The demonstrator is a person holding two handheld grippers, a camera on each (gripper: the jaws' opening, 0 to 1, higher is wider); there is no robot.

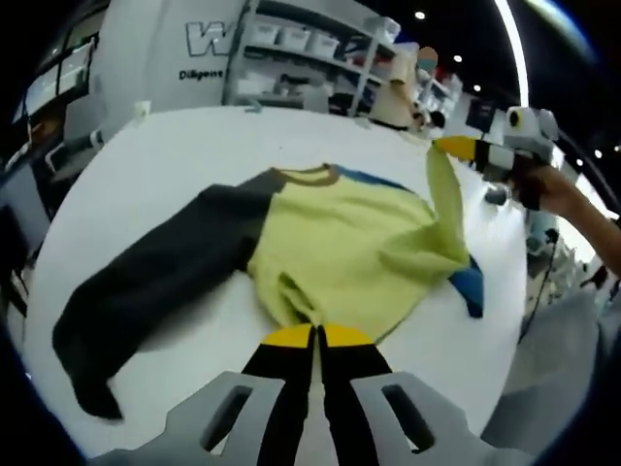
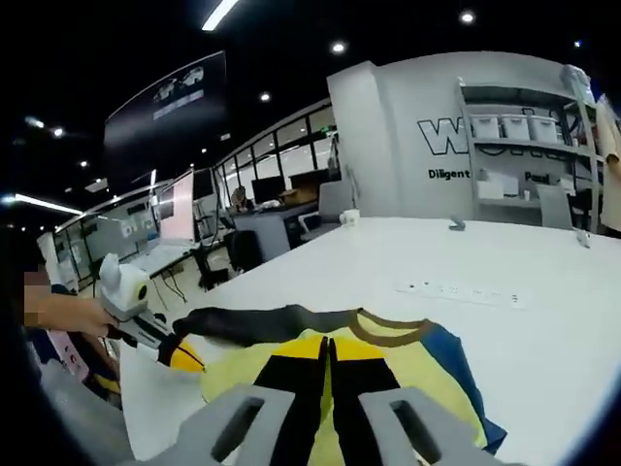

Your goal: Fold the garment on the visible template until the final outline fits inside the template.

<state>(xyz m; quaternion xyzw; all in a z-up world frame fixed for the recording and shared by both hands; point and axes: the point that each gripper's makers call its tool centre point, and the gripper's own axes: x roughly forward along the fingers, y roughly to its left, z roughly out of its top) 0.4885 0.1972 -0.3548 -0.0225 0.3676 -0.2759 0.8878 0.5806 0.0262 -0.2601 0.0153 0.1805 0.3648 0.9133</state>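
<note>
Left gripper view: the soft, floppy shirt (image 1: 330,252) lies on the white worktop (image 1: 175,155). The left gripper (image 1: 316,335) pinches its hem. The right gripper (image 1: 454,146) lifts a sleeve, fingers shut. Best held by edges.

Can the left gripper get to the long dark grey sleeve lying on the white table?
Probably yes. The dark grey sleeve lies flat on the white table with nothing over it. But the left gripper looks shut on the yellow-green shirt's hem, so it must let go first.
</note>
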